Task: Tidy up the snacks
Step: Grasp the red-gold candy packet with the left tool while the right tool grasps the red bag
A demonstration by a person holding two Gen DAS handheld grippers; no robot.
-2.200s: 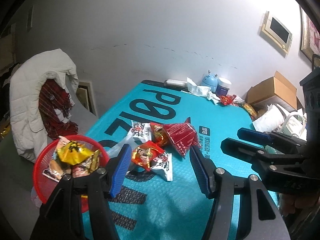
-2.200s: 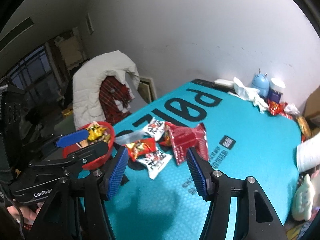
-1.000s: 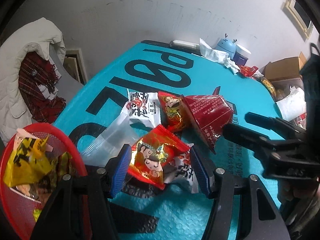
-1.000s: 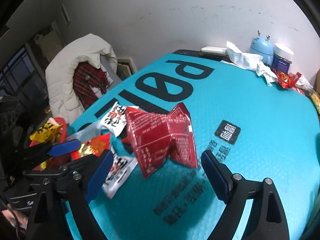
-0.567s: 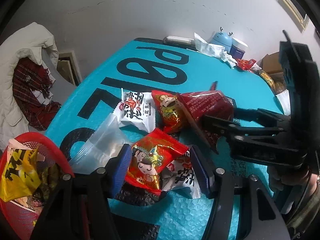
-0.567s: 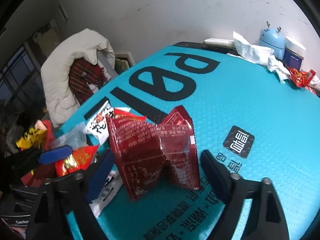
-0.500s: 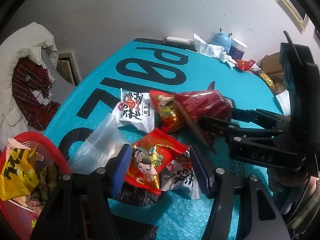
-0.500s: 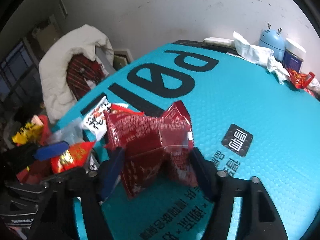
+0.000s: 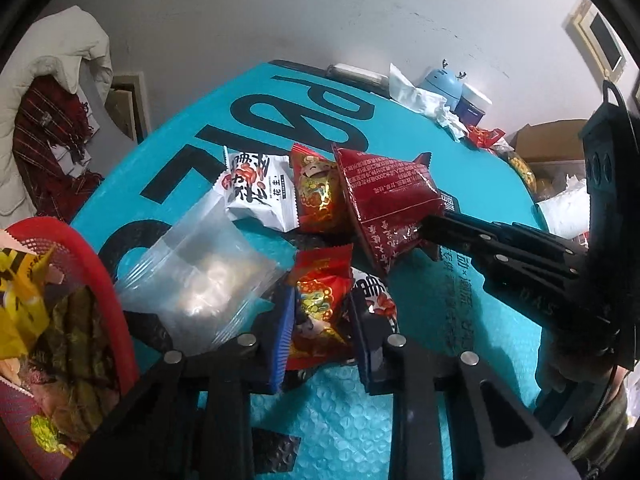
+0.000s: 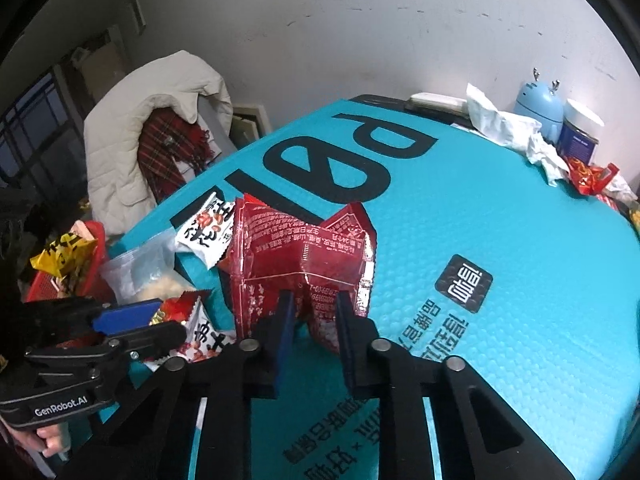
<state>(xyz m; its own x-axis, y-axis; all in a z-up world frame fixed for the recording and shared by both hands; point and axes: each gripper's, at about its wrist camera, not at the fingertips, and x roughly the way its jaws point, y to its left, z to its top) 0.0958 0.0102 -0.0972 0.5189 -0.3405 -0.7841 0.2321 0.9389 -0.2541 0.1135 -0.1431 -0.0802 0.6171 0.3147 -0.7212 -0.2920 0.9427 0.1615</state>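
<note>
My left gripper (image 9: 320,320) pinches the small red snack packet (image 9: 320,300) between its pads, ready for the red basket (image 9: 100,272) just left; my right gripper (image 10: 314,312) clamps the dark red pouch's (image 10: 300,256) near edge; beyond both lies the white peanut packet (image 9: 256,192).

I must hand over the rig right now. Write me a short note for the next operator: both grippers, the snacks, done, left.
Left gripper: shut on the small red packet.
Right gripper: shut on the big dark red bag.
Both snacks are low over the teal mat.
Done: the red basket at the left edge already holds several snacks.
Left: basket both held snacks, then the white packet, the clear bag and the other red packet.
</note>
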